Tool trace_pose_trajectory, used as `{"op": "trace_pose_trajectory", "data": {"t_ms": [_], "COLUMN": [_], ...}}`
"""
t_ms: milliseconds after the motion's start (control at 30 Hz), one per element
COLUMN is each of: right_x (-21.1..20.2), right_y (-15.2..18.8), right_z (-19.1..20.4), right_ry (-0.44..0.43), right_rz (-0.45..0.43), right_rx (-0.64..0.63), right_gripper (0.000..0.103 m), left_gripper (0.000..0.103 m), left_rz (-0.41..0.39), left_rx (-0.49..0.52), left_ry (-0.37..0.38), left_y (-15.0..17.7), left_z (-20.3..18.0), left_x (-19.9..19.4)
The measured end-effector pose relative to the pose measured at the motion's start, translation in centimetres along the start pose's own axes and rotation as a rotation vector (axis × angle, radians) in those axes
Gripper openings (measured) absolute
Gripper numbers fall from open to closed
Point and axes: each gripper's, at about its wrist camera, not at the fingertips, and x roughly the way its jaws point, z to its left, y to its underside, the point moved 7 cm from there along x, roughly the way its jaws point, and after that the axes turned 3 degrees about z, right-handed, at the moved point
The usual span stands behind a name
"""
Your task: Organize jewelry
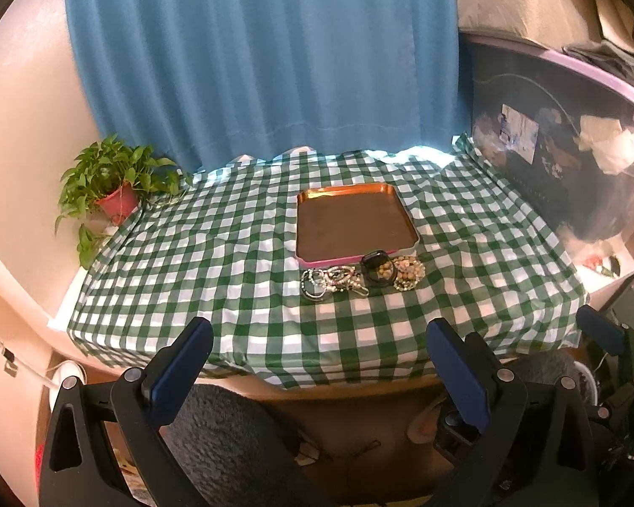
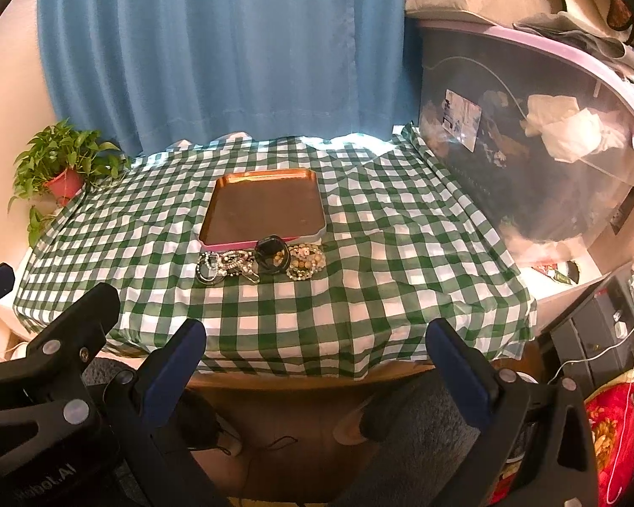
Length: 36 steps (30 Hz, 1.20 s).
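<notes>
A shallow copper-coloured tray with a pink front rim lies mid-table, nothing in it. Just in front lies a row of jewelry: a tangle of dark and silver bead bracelets, a black bracelet ring, and tan bead bracelets. My left gripper is open and empty, held back beyond the table's near edge. My right gripper is open and empty too, also off the near edge. The left gripper's arm shows at the lower left of the right wrist view.
The table has a green-and-white checked cloth. A potted plant stands at the far left corner. A large clear storage bin borders the right side. A blue curtain hangs behind.
</notes>
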Motion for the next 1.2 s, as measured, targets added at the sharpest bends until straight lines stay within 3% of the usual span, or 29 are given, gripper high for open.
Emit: {"op": "trace_pose_trajectory", "data": {"t_ms": [500,1200], "right_x": [1.3,2.0], "right_y": [1.1,0.9], "right_z": [-0.7,-0.9], "right_ry": [-0.009,-0.023], "right_rz": [0.066,0.063], "right_rx": [0.033,0.041], "right_gripper": [0.103,0.103], "left_gripper": [0.100,0.100], "left_rz": [0.036,0.071], "left_rx": [0.056,0.033], "left_ry": [0.007,0.017], "left_y": [1.0,0.5], "left_z": [-1.4,-2.0], "left_x": [1.2,1.7]}}
